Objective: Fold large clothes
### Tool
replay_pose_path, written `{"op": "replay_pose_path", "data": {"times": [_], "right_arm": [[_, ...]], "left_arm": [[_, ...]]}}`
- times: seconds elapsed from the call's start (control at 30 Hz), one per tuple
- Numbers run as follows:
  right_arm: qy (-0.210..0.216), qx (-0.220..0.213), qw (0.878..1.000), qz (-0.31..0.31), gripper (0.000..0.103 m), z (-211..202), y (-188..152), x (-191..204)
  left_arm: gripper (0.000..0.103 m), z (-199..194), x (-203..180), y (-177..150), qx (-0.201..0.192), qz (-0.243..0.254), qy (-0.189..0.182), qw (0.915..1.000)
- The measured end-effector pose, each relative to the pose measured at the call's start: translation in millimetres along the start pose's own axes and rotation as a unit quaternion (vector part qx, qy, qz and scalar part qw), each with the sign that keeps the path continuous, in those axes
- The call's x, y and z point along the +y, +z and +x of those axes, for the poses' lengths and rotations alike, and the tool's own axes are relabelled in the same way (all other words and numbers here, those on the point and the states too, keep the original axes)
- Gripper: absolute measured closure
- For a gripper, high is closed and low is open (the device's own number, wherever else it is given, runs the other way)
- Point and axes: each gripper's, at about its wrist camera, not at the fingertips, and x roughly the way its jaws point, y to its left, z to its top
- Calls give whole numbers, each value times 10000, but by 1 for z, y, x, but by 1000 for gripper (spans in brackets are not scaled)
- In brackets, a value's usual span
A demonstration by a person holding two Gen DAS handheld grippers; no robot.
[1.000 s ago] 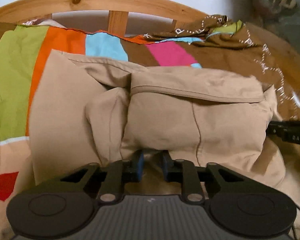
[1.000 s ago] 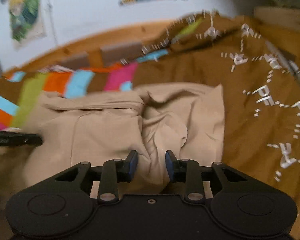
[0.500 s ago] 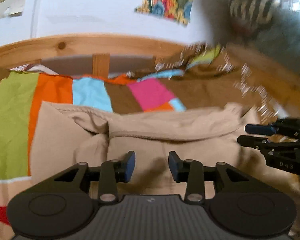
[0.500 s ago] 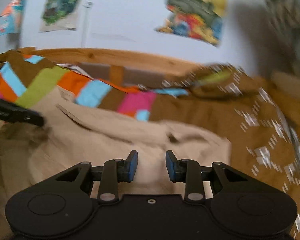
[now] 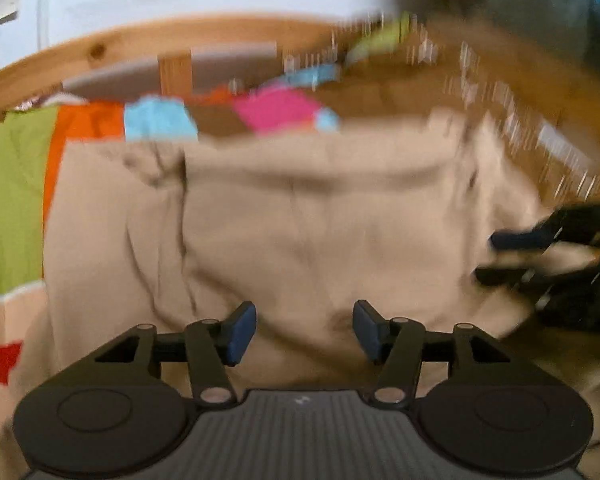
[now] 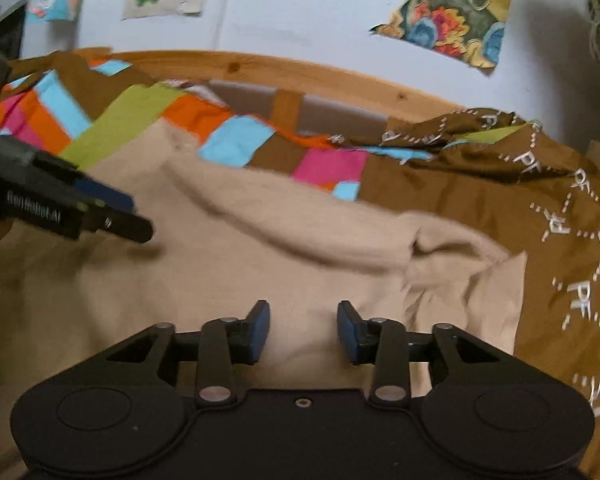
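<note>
A large beige garment (image 5: pixel 308 216) lies folded over on the bed; it also shows in the right wrist view (image 6: pixel 260 272). My left gripper (image 5: pixel 304 330) is open and empty just above its near edge. My right gripper (image 6: pixel 303 330) is open and empty above the garment's near part. The right gripper also shows at the right edge of the left wrist view (image 5: pixel 500 256), open. The left gripper shows at the left of the right wrist view (image 6: pixel 124 216). The left wrist view is blurred by motion.
A patchwork bedspread (image 6: pixel 132 120) in green, orange, blue and pink covers the bed. A brown printed cover (image 6: pixel 540 200) is bunched at the right. A wooden headboard (image 6: pixel 340 76) and a white wall with pictures (image 6: pixel 452 12) stand behind.
Both grippers let go of the beige garment, opened and drew back and up. The garment now lies flatter on the bed.
</note>
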Motion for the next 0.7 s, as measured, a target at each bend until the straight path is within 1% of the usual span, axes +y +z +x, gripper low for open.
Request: {"op": "replay_pose_path", "data": {"times": [0.1,0.13,0.2,0.23,0.27,0.3,0.33,0.37,0.4,0.47,0.5,0.53,0.57,0.6,0.63,0.67,0.7], "right_arm": [[-38,479,9988,115,62,12,-21,6],[-23,547,9983,206,62,16,-26,5],[-48,536,9981,289,62,18,-27,4],[-97,538,9980,326,61,15,-24,4],[-120,506,9980,368,60,11,-22,3],[-114,451,9980,431,59,4,-20,2],[-97,411,9979,491,55,-2,-18,0],[-95,350,9978,554,50,-12,-17,-1],[-101,273,9978,601,49,-22,-19,-1],[-100,124,9976,680,43,-48,-22,-4],[-119,84,9973,724,42,-63,-24,-4],[-138,60,9970,758,40,-75,-27,-4],[-160,45,9967,790,37,-88,-29,-4],[-188,36,9964,822,35,-104,-33,-2],[-211,31,9962,848,31,-117,-37,0],[-227,31,9958,885,27,-132,-42,2],[-225,30,9953,936,25,-144,-46,5]], "left_arm": [[43,5,-4,-5,-66,5,102,9999],[43,3,-4,-3,-33,-23,109,9999],[42,-5,1,0,38,-205,64,9998],[39,-10,3,0,38,-308,61,9995],[32,-19,6,0,16,-423,55,9991],[28,-27,8,-1,-30,-503,62,9987],[23,-36,9,-3,-81,-539,85,9985],[21,-47,8,-5,-132,-522,110,9985],[19,-57,5,-7,-172,-462,128,9987],[14,-80,-3,-15,-268,-282,183,9991],[12,-91,-7,-18,-303,-226,226,9990],[9,-103,-12,-24,-337,-171,249,9990],[8,-115,-16,-30,-353,-105,243,9990],[8,-124,-20,-36,-340,-59,233,9991],[6,-135,-24,-44,-297,-20,195,9994],[6,-146,-29,-54,-241,50,110,9996],[6,-156,-35,-63,-193,151,51,9997]]}}
